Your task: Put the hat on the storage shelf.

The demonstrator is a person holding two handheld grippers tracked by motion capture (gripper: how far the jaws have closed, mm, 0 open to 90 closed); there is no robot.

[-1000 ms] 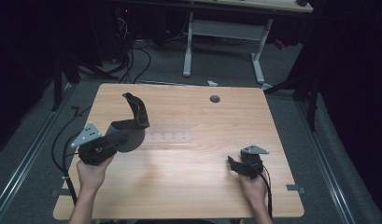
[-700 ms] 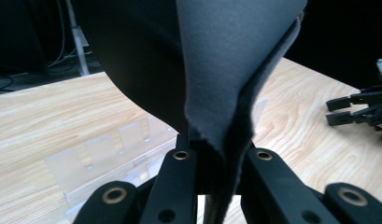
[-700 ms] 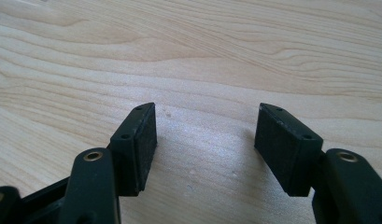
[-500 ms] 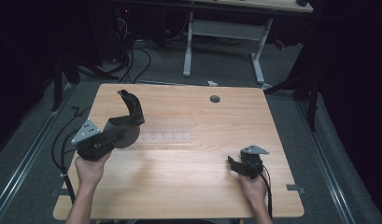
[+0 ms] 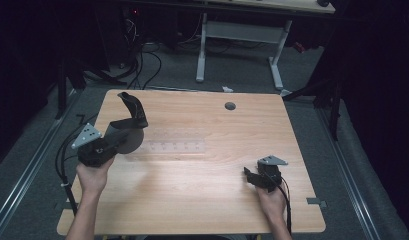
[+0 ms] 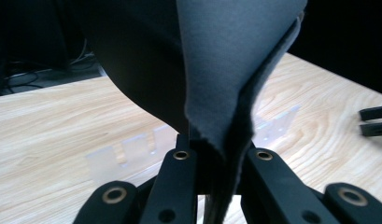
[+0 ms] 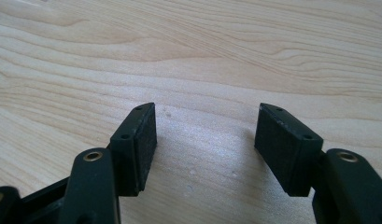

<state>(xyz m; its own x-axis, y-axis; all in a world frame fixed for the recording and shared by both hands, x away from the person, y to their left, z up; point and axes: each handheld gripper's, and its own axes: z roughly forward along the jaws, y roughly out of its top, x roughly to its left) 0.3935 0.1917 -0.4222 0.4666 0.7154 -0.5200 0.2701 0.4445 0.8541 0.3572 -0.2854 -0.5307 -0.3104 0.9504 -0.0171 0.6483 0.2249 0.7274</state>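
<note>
High view shows the person's left hand point(image 5: 93, 176) raised over the left side of the wooden counter point(image 5: 192, 200), forearm coming in from the bottom edge, with the left hand-held gripper point(image 5: 123, 134) angled up and toward the far left corner. Its jaws are clamped on a dark grey piece of cloth point(image 5: 129, 125), which is lifted off the wood and stands up past the jaws in a folded, twisted strip. Left gripper view puts the same cloth point(image 6: 226, 70) pinched between the two black jaws, one grey face and one darker face hanging together with a raw edge running down into the grip. A clear plastic strip with small compartments point(image 5: 174, 147) lies flat on the counter just beside and to the right of that gripper; it cannot be told whether it holds anything. The right hand point(image 5: 272, 202) rests low near the front right of the counter, holding the right hand-held gripper point(image 5: 249, 176) close to the surface and pointing left; right gripper view shows its jaws spread wide apart with bare wood between them. A round cable hole point(image 5: 230, 106) sits near the far edge. Bare wood lies between the two hands, and the right gripper sits well inside the right and near edges.
</note>
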